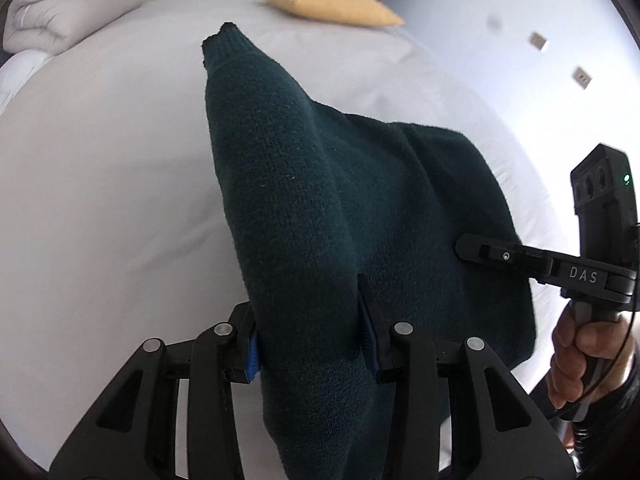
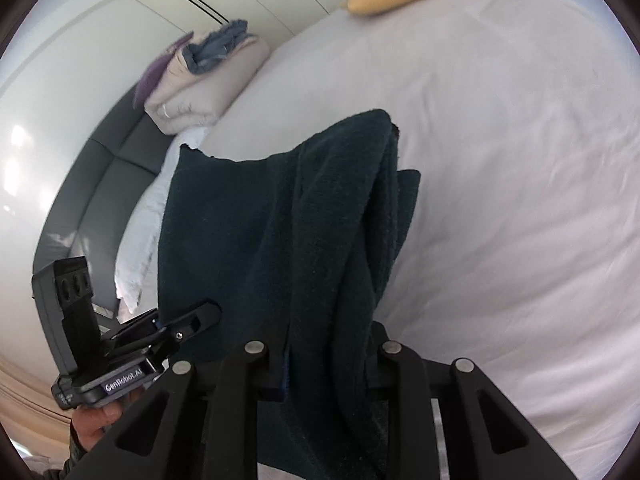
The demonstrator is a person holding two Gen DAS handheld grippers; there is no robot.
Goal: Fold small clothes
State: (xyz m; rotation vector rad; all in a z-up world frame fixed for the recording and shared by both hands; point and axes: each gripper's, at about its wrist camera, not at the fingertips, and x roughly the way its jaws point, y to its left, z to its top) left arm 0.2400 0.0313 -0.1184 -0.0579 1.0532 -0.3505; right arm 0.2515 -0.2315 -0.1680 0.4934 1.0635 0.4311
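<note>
Nearest the left wrist camera, the left tool (image 1: 312, 344) is clamped on a thick roll of the dark green knitted garment (image 1: 320, 184), the blue-padded fingers (image 1: 252, 354) pressing the knit from both sides. In the right wrist view, the right tool (image 2: 328, 364) likewise grips a bunched fold of the same garment, with fabric filling the gap between its jaws. Both tools therefore hold the garment, and it hangs lifted between them above the bed (image 1: 100, 160), draping forward and down rather than lying flat. Its narrow end points away in the left view; whether the hanging part touches the sheet cannot be told.

Farther off, a yellow pillow (image 1: 328, 4) lies near the far edge of the bed, and a folded stack of bedding (image 2: 200, 88) sits at the bed's head end, well apart from the garment.

The likely trouble lies in the grips themselves. Each tool seems to hold several layers bunched together, so a fold laid down from here could come out lumpy or skewed, with the edges misaligned. The heavy knit may also sag or slide out of one tool if the two move apart unevenly, dropping one side onto the sheet. Uneven tension between the tools could twist the cloth.
</note>
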